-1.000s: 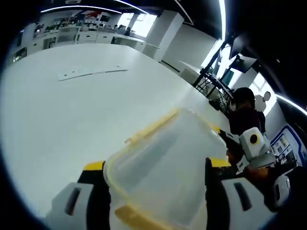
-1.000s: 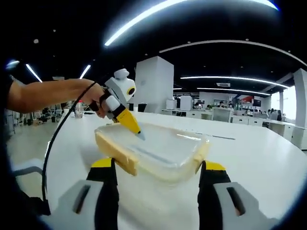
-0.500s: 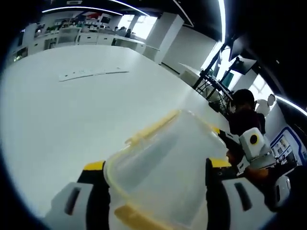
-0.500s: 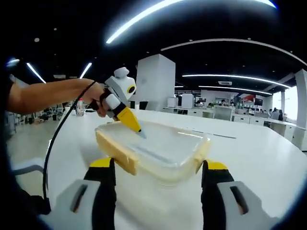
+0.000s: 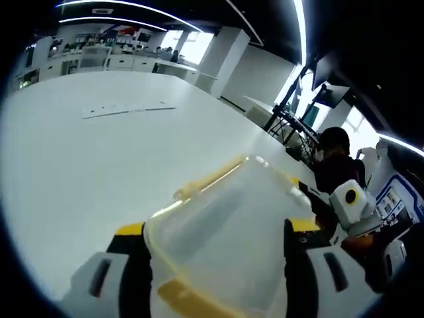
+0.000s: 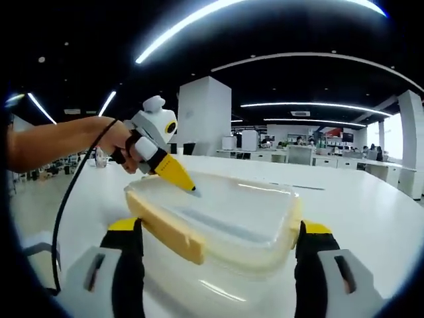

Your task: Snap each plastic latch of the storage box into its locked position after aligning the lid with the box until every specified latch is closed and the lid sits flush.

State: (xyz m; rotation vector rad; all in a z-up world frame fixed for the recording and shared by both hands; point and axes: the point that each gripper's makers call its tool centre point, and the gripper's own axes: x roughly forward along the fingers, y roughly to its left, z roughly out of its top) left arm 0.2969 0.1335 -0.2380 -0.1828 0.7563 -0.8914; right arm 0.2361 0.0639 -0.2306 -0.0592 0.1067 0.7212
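A clear storage box (image 5: 228,222) with a lid on top and yellow latches stands on the white table (image 5: 86,165). In the left gripper view, a long yellow latch (image 5: 207,181) runs along the far edge and another (image 5: 192,301) lies near the camera. My left gripper (image 5: 215,228) is open, its jaws spread over the lid. In the right gripper view the box (image 6: 222,222) sits between the jaws of my open right gripper (image 6: 218,232), with a yellow side latch (image 6: 169,225) at left. The left gripper (image 6: 187,187) touches the lid top with its yellow tips.
A person's arm (image 6: 59,142) holds the left gripper, with a black cable (image 6: 69,195) hanging from it. A seated person (image 5: 336,165) is beyond the box. A paper strip (image 5: 126,107) lies far off on the table. Desks and black stands (image 5: 291,112) line the room's edge.
The right gripper's jaws have spread wider and the box looms larger between them. The left gripper's view has tilted slightly; its tips stay on the lid.
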